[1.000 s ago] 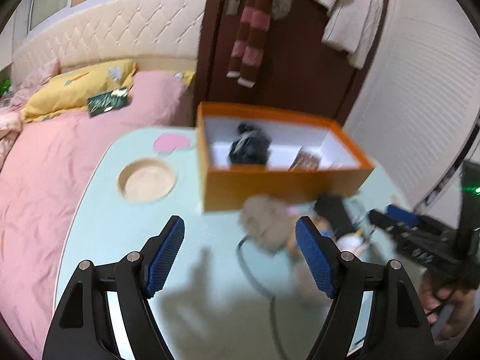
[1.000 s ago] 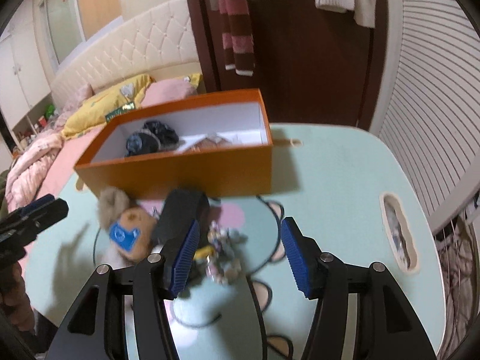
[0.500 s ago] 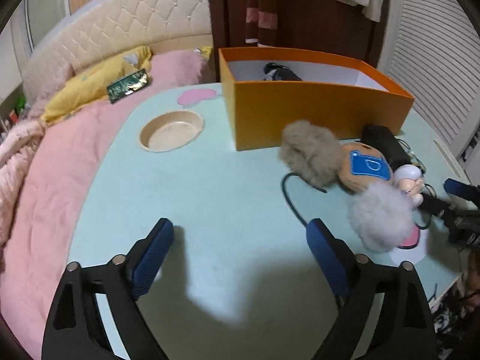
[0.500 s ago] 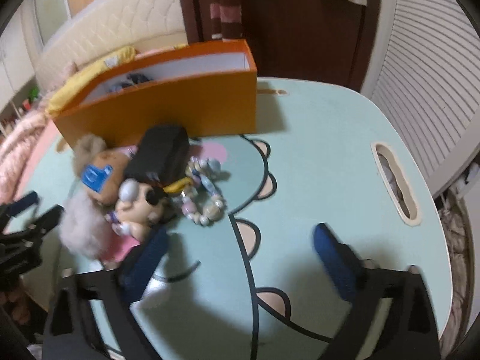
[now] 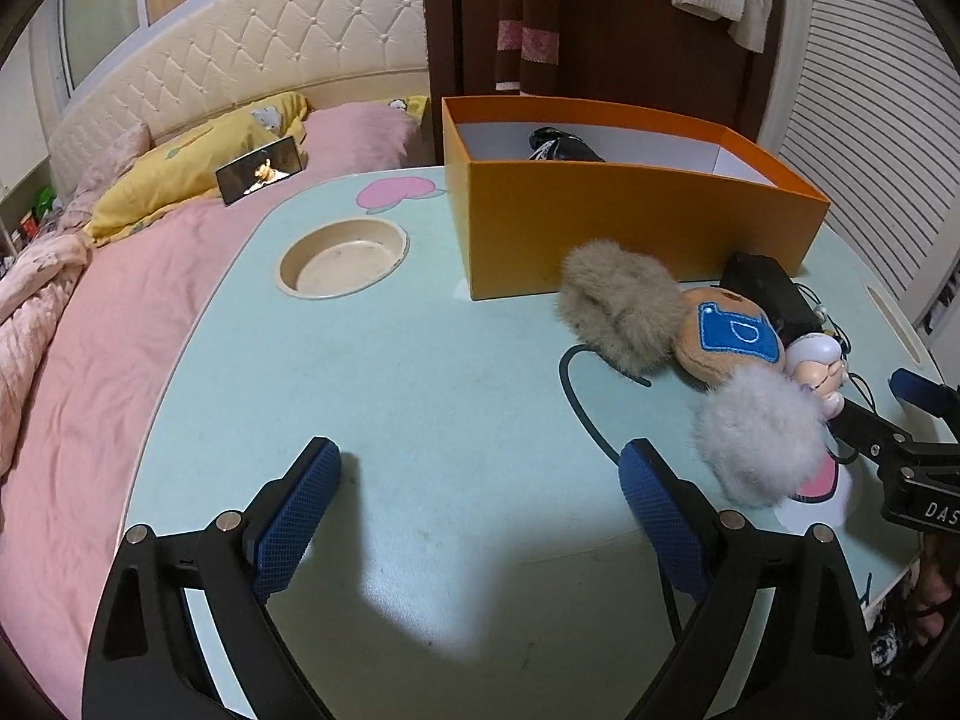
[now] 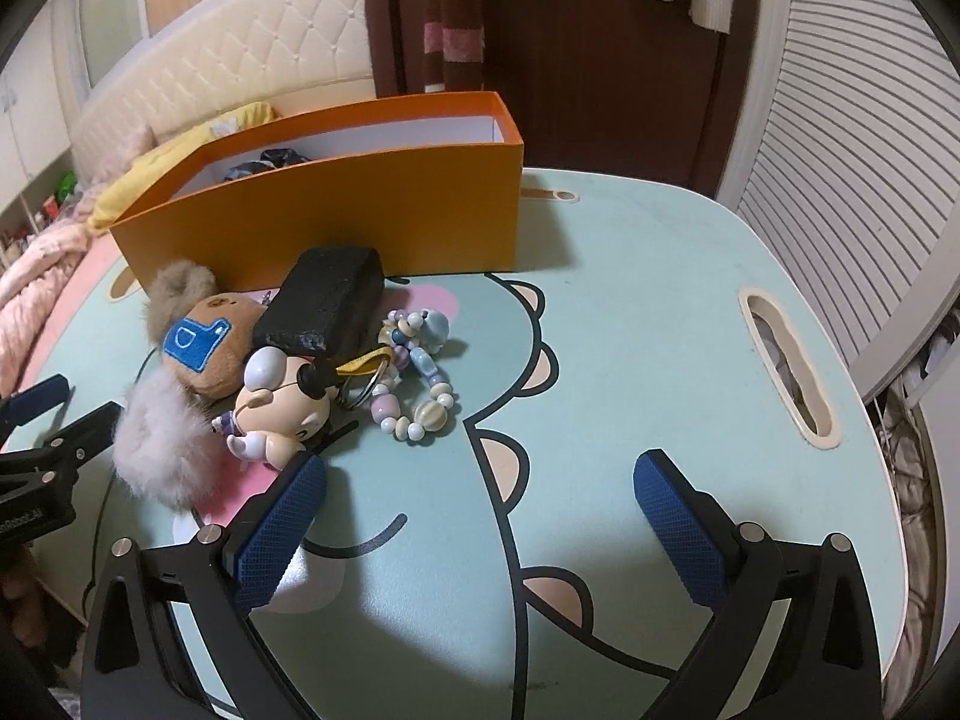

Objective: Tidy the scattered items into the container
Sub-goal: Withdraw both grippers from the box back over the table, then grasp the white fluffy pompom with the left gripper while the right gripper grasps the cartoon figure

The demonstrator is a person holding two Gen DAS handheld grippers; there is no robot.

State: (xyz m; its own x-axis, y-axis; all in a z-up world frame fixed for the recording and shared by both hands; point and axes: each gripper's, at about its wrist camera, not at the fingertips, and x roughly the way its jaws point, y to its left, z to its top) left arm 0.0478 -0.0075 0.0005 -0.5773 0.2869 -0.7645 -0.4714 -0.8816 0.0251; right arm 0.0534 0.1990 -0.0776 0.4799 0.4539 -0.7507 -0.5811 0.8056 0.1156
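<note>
Both grippers — left (image 5: 480, 480) and right (image 6: 480, 498) — are held wide apart, nothing between them. The toys (image 6: 240, 372) are heaped on the table (image 6: 630, 330) — against the orange box (image 6: 360, 216).

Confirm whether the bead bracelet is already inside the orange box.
No, the bead bracelet lies on the table in front of the orange box.

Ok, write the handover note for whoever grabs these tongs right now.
Left tongs: open, empty, over bare table.
Right tongs: open, empty, close to the pile.
Orange box: already holds a dark item.
Left on the table in front of the box: brown plush with two fur pompoms, black case, doll keychain, bead bracelet.
To do: move all of them into the box.
</note>
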